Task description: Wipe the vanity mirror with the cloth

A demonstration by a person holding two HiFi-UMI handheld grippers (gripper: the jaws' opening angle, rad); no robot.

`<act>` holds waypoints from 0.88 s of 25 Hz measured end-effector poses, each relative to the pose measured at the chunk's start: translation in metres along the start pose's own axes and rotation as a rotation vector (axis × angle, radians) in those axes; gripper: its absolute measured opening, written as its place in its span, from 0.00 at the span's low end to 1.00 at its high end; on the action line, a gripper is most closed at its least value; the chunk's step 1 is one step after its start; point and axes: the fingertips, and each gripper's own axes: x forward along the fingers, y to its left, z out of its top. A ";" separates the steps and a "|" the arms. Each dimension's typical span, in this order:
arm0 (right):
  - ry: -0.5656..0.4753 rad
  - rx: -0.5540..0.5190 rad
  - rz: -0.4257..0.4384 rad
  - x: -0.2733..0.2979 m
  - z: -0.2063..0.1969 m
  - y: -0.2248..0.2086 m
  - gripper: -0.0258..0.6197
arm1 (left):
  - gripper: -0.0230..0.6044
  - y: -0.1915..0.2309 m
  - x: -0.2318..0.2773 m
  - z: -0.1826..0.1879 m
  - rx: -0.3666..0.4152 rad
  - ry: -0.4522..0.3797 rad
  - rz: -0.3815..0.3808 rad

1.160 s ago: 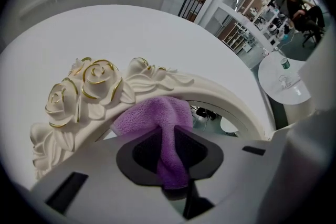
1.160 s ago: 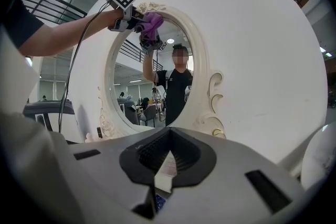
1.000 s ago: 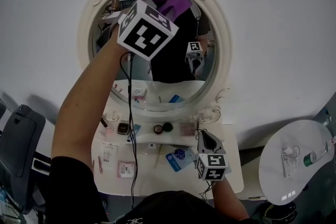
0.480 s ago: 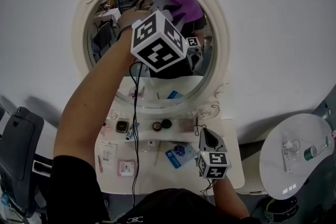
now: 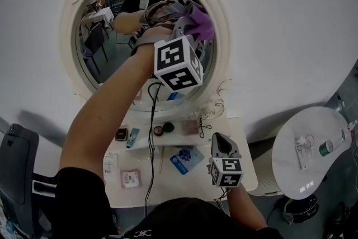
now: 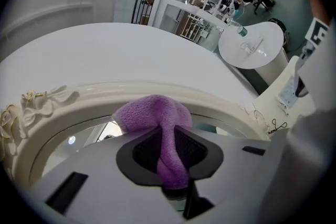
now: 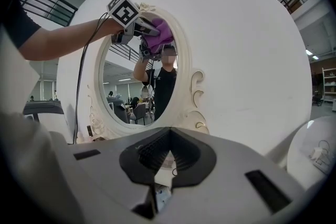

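Observation:
The oval vanity mirror [image 5: 106, 47] in its ornate white frame hangs on the wall above the vanity shelf. My left gripper [image 5: 188, 27] is raised to the glass's upper right part, shut on a purple cloth [image 5: 201, 24] that presses on the mirror near the frame. In the left gripper view the cloth [image 6: 153, 114] bulges out between the jaws against the frame [image 6: 79, 97]. My right gripper [image 5: 218, 139] hangs low over the vanity table, shut with nothing in it. The right gripper view shows the mirror [image 7: 131, 76], the left gripper [image 7: 137, 28] and the cloth [image 7: 163, 33].
The white vanity table [image 5: 246, 176] carries several small cosmetics and packets. A black cable [image 5: 151, 137] hangs from the left gripper across it. A round white side table [image 5: 291, 170] with a small bottle [image 5: 326, 148] stands at the right. A dark chair [image 5: 17, 165] is at the left.
My left gripper has swept the cloth from the top of the glass rightward and down toward the right rim. The right gripper has stayed over the table.

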 end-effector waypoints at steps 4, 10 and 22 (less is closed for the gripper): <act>0.006 -0.002 -0.021 -0.006 -0.003 -0.005 0.05 | 0.15 -0.044 0.014 -0.001 0.034 0.012 -0.085; 0.008 -0.001 -0.049 -0.015 -0.003 -0.013 0.05 | 0.15 -0.097 0.029 -0.007 0.028 0.004 -0.144; 0.040 0.011 -0.069 -0.028 -0.018 -0.017 0.05 | 0.15 -0.226 0.040 -0.059 -0.051 0.045 -0.322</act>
